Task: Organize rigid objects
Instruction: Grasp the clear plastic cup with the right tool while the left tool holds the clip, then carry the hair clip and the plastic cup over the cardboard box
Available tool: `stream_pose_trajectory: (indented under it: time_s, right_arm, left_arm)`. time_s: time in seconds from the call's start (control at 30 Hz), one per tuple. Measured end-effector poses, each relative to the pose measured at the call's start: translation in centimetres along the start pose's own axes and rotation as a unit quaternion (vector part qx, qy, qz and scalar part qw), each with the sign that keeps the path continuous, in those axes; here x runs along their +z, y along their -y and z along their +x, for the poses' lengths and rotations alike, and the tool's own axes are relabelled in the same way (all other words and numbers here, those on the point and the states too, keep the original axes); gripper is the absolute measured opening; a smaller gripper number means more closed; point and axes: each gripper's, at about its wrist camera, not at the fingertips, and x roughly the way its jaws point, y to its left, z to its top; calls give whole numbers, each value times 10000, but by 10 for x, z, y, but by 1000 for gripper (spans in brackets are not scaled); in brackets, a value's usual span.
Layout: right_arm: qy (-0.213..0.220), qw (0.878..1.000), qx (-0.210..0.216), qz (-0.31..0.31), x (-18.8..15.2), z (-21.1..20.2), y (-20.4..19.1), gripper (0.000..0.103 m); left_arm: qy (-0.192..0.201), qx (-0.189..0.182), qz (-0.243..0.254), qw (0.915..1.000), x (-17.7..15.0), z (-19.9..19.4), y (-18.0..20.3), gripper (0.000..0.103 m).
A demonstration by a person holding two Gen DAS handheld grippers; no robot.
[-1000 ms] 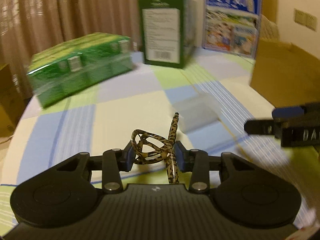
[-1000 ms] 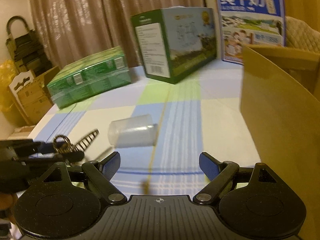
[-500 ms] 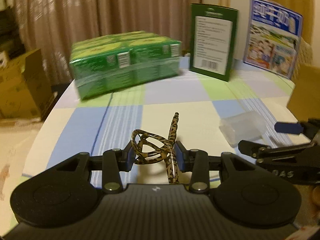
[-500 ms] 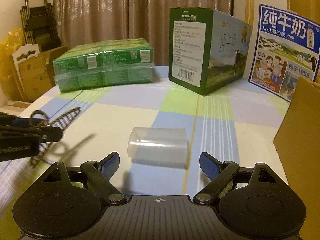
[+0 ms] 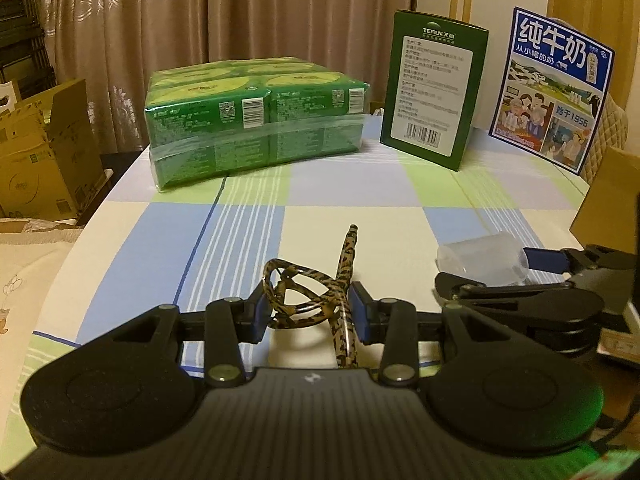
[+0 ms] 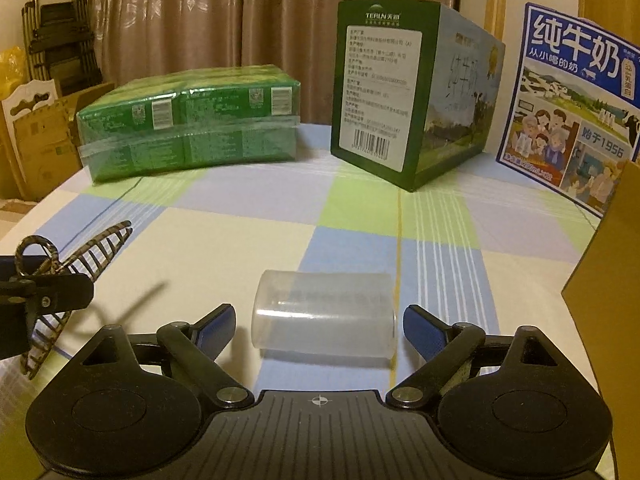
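The right gripper (image 6: 318, 326) has closed in on the clear plastic cup (image 6: 325, 314) lying on its side on the checked surface (image 6: 240, 236), jaws opening either side without touching. Angled downward beside it, the left gripper (image 5: 308, 311) clamps a leopard-print hair clip (image 5: 316, 300).

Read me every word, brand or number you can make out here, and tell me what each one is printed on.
"TERUN" with two Chinese characters I can't make out: top of the green carton.
"纯牛奶": headline of the blue milk box.
"从小喝的奶": line under that headline.
"始于1956": lower picture on the same box.
White label and barcode digits on the green carton: too small to read.
Labels on the green shrink-wrapped pack: too blurred to read.
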Motion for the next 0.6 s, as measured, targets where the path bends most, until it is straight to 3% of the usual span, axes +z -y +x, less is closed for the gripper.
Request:
stream_pose_trajectory:
  time_s: [0.03, 0.07, 0.3, 0.6]
  right_arm:
    - [-9, 10000, -7, -10, 0, 1, 0, 83]
    - [-7, 10000, 3, -8, 1, 2, 1, 69]
    - [153, 9998, -62, -135, -8, -21, 3, 69]
    - [149, 9998, -107, 125, -28, -91, 22, 69]
  left_arm:
    - [0, -9, 6, 10000, 0, 0, 1, 35]
    - [-2, -18, 21, 10000, 0, 0, 1, 35]
    - [-37, -57, 103, 9999, -2, 0, 6, 35]
    - [-103, -247, 384, 9989, -10, -21, 33, 35]
